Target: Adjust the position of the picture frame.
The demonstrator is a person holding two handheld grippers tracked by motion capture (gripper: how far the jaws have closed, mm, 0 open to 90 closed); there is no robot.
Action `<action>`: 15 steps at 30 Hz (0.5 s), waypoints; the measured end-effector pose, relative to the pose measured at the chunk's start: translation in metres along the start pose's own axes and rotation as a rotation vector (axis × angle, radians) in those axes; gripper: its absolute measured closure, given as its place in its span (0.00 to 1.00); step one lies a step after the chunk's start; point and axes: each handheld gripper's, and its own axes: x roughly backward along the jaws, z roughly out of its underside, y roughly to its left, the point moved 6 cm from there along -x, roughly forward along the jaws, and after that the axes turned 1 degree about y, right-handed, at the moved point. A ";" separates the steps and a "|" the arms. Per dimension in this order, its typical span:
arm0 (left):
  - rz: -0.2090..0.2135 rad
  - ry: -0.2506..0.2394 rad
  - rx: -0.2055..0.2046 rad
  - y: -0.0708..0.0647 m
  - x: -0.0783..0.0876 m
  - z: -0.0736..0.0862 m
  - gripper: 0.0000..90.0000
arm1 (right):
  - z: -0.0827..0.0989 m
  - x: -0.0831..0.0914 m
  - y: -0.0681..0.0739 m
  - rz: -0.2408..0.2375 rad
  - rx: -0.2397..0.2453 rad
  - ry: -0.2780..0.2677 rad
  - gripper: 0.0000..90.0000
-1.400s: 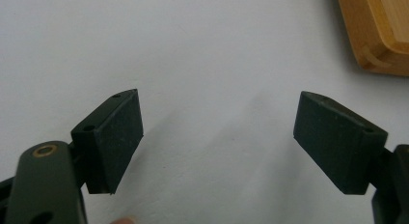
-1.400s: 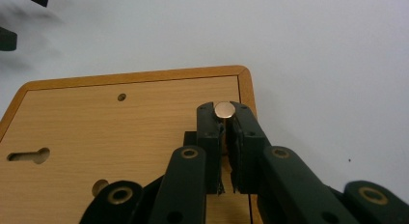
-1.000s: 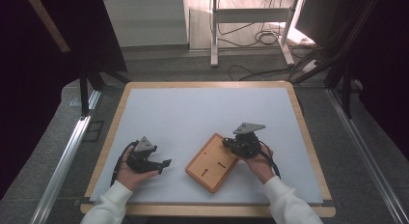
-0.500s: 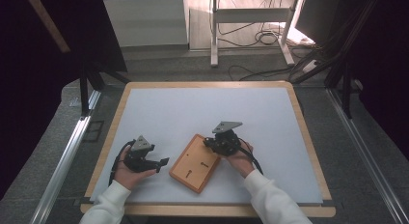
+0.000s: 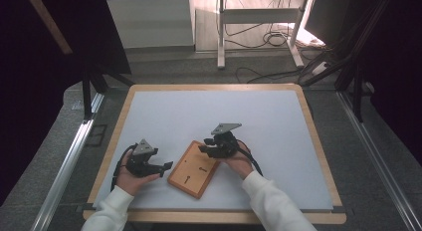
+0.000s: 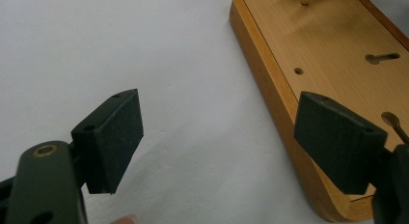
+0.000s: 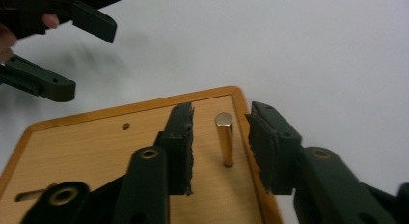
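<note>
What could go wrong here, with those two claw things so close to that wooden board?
The right gripper has its jaws open around a thin brass peg standing on the wooden board; closing off-centre might bend or tilt it. The board lies loose on the white table, so a pull may drag it. The left gripper hovers open beside its edge.

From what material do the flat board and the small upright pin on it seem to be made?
The board looks like wood with a smooth light finish: fine grain shows, and a darker orange rim. The pin looks like polished brass-coloured metal, since it is shiny and gold-toned, though plating cannot be excluded.
</note>
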 end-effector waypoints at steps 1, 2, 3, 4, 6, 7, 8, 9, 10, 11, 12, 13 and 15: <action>0.000 0.003 -0.003 0.000 0.000 0.000 0.20 | -0.001 0.003 0.000 0.009 0.013 0.000 0.61; -0.001 0.005 -0.004 0.000 0.000 0.000 0.19 | -0.001 0.009 0.001 0.013 0.016 -0.007 0.58; -0.001 0.005 -0.006 -0.001 -0.001 0.000 0.19 | -0.002 0.015 0.001 0.018 0.017 -0.015 0.56; -0.001 0.005 -0.007 -0.001 -0.001 0.000 0.20 | -0.002 0.021 0.001 0.028 0.016 -0.028 0.52; -0.001 0.005 -0.005 -0.001 -0.001 0.000 0.20 | -0.001 0.033 -0.001 0.045 0.008 -0.044 0.47; -0.002 0.007 -0.006 -0.002 -0.001 0.000 0.19 | 0.001 0.040 -0.002 0.044 -0.001 -0.051 0.46; -0.003 0.009 -0.009 -0.002 -0.002 0.000 0.19 | 0.003 0.046 -0.004 0.049 -0.007 -0.058 0.45; -0.003 0.011 -0.009 -0.002 -0.002 0.000 0.19 | 0.005 0.053 -0.005 0.058 -0.014 -0.061 0.43; -0.002 0.011 -0.009 -0.002 -0.002 0.001 0.19 | 0.009 0.060 -0.008 0.069 -0.020 -0.063 0.40; -0.002 0.012 -0.007 -0.002 -0.002 0.001 0.20 | 0.012 0.066 -0.009 0.079 -0.024 -0.066 0.39; -0.002 0.013 -0.006 -0.002 -0.002 0.001 0.20 | 0.015 0.071 -0.011 0.088 -0.027 -0.067 0.37; -0.002 0.013 -0.005 -0.002 -0.002 0.001 0.20 | 0.024 0.086 -0.015 0.111 -0.038 -0.076 0.36; -0.002 0.012 -0.006 -0.002 -0.002 0.001 0.20 | 0.028 0.093 -0.017 0.117 -0.049 -0.085 0.35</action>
